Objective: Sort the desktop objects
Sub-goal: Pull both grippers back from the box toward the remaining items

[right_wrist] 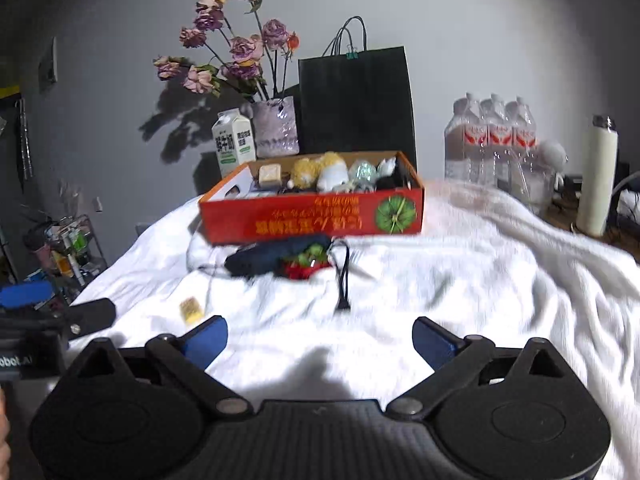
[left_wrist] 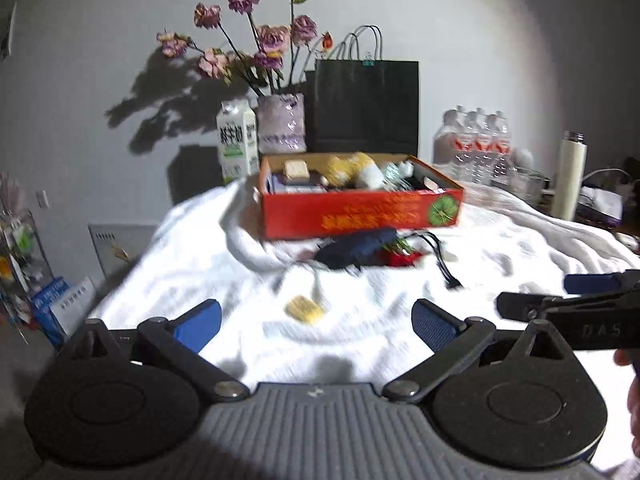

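Observation:
A red cardboard box (left_wrist: 360,216) (right_wrist: 312,216) stands on the white cloth, holding plush toys and small items. In front of it lie a dark blue folded umbrella (left_wrist: 356,246) (right_wrist: 276,256), a red and green item (left_wrist: 400,254) (right_wrist: 306,264), a black cable (left_wrist: 444,264) (right_wrist: 343,280) and a small yellow packet (left_wrist: 305,309) (right_wrist: 191,310). My left gripper (left_wrist: 316,320) is open and empty, just short of the yellow packet. My right gripper (right_wrist: 320,340) is open and empty over bare cloth, short of the cable. Each gripper shows at the edge of the other's view.
Behind the box stand a milk carton (left_wrist: 237,140), a vase of flowers (left_wrist: 281,122), a black paper bag (left_wrist: 366,108), a pack of water bottles (left_wrist: 476,144) and a white flask (left_wrist: 570,176). The cloth (right_wrist: 480,280) drops off at the left edge, with a rack (right_wrist: 68,248) beyond.

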The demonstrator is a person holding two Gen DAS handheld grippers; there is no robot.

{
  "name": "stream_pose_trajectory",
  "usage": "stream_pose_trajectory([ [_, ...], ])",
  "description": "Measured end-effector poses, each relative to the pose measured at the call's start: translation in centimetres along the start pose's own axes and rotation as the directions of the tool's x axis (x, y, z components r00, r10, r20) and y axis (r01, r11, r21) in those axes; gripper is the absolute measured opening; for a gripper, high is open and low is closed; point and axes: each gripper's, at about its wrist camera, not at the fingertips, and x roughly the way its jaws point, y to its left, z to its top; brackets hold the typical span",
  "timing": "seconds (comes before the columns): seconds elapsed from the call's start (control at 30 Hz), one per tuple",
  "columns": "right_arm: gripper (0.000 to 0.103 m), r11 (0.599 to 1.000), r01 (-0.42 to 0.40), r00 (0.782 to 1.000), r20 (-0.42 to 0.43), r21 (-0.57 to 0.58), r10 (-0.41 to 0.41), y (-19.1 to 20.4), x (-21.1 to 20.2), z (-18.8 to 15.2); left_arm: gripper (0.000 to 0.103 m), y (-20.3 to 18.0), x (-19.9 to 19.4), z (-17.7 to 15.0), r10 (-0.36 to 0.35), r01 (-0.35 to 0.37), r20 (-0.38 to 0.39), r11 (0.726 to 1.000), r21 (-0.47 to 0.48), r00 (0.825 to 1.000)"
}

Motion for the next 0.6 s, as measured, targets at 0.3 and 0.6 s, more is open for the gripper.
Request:
stream_pose_trajectory([
  [0.3,0.099,0.999,0.019,0.997,-0.072,-0.031,-0.021,0.9,-1.4,-2.4,0.103,-0.1,-0.7,-2.5,0.016,-0.016,-0.048,1.0,-0.013,0.999],
  [0.6,0.099,0.999,0.013,0.997,-0.073,-0.037,-0.016,0.9,-0.9,-2.5,0.103,0.4,1.3,-2.9,0.032,-0.037,-0.099,0.998,-0.047,0.995],
])
